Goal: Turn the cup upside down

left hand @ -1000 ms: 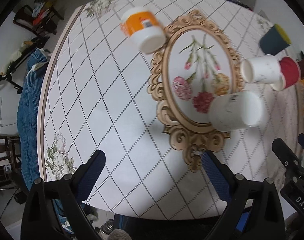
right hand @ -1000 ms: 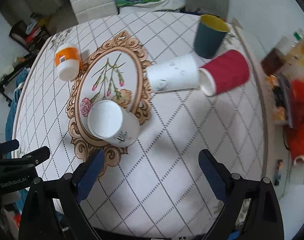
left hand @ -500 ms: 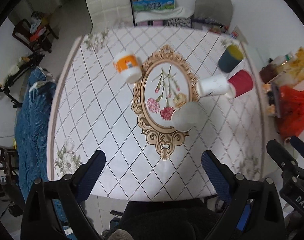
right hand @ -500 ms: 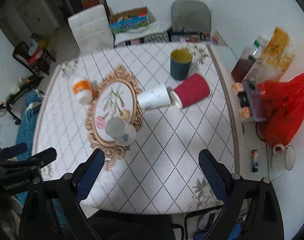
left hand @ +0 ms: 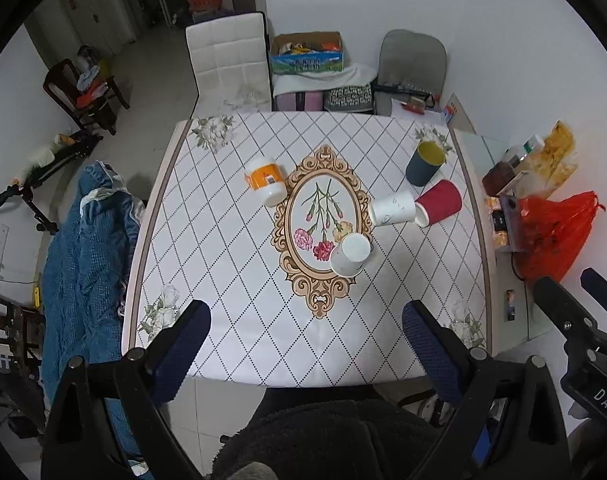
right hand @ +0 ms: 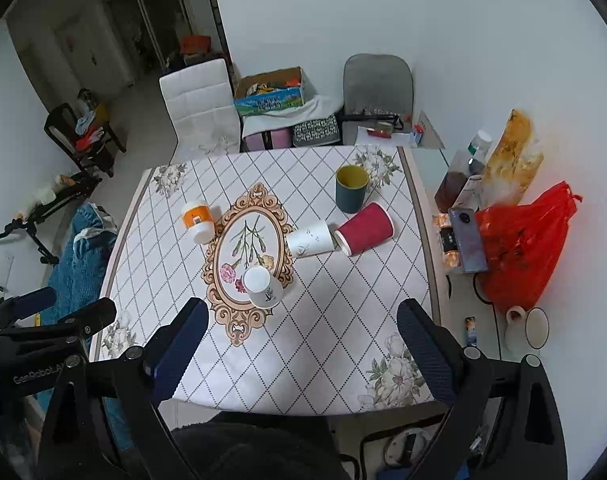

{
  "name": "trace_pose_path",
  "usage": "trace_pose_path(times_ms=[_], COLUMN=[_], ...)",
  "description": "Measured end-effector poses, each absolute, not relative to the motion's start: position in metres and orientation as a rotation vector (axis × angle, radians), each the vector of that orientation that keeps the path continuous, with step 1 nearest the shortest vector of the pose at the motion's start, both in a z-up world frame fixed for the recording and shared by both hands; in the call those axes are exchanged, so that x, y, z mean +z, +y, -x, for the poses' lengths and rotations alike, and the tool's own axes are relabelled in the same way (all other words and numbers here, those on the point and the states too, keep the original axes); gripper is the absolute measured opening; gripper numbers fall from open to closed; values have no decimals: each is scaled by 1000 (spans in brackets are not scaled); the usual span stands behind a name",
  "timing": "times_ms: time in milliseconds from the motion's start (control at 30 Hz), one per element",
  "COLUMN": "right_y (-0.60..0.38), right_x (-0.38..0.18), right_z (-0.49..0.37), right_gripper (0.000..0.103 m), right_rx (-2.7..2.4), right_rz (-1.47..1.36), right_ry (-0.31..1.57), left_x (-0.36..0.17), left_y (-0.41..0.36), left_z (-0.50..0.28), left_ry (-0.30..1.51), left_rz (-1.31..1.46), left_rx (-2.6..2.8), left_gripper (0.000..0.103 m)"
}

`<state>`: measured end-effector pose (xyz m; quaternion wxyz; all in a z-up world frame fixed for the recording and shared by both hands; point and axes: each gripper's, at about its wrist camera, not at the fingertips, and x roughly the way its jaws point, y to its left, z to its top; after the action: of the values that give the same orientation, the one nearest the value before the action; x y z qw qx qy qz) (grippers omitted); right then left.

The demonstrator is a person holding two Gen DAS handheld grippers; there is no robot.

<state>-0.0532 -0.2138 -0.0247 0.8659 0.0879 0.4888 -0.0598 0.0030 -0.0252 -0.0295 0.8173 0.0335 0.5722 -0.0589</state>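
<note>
A white paper cup [left hand: 350, 255] [right hand: 262, 286] stands upside down on the table's oval flower print. A second white cup [left hand: 392, 209] [right hand: 309, 238] and a red cup [left hand: 439, 202] [right hand: 364, 229] lie on their sides, mouth to mouth. A dark blue cup with yellow inside [left hand: 425, 163] [right hand: 351, 188] stands upright at the far right. An orange and white cup [left hand: 265, 181] [right hand: 197, 221] stands upside down at the left. My left gripper [left hand: 305, 344] and right gripper [right hand: 299, 340] are both open and empty, high above the near table edge.
The table [left hand: 231, 340] has a diamond-pattern cloth. A side shelf at the right holds a red bag [right hand: 519, 244], bottles and a phone. Chairs [right hand: 201, 106] and a box stand behind the table. A blue garment [left hand: 87, 248] hangs at the left.
Both grippers have risen and pulled back from the table, so the cups look smaller and the whole table and room show. The cups have not moved.
</note>
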Motion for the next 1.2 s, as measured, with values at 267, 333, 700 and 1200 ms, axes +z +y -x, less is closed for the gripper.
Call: trace_pose_path(times_ms=[267, 333, 700, 1200], right_y=[-212, -212, -208, -218], right_x=[1, 3, -2, -4], right_z=[58, 58, 46, 41], right_gripper=[97, 97, 98, 98], right_rx=[-114, -109, -87, -99], right_rz=[-177, -179, -163, -171], right_ry=[1010, 1011, 1055, 1062], left_x=[-7, -5, -13, -6], left_y=[-23, -22, -21, -20], left_z=[4, 5, 4, 2], left_ry=[1184, 1181, 1229, 1200], left_rz=[-90, -93, -80, -80], left_rx=[-117, -117, -117, -90], left_gripper=[98, 98, 98, 100])
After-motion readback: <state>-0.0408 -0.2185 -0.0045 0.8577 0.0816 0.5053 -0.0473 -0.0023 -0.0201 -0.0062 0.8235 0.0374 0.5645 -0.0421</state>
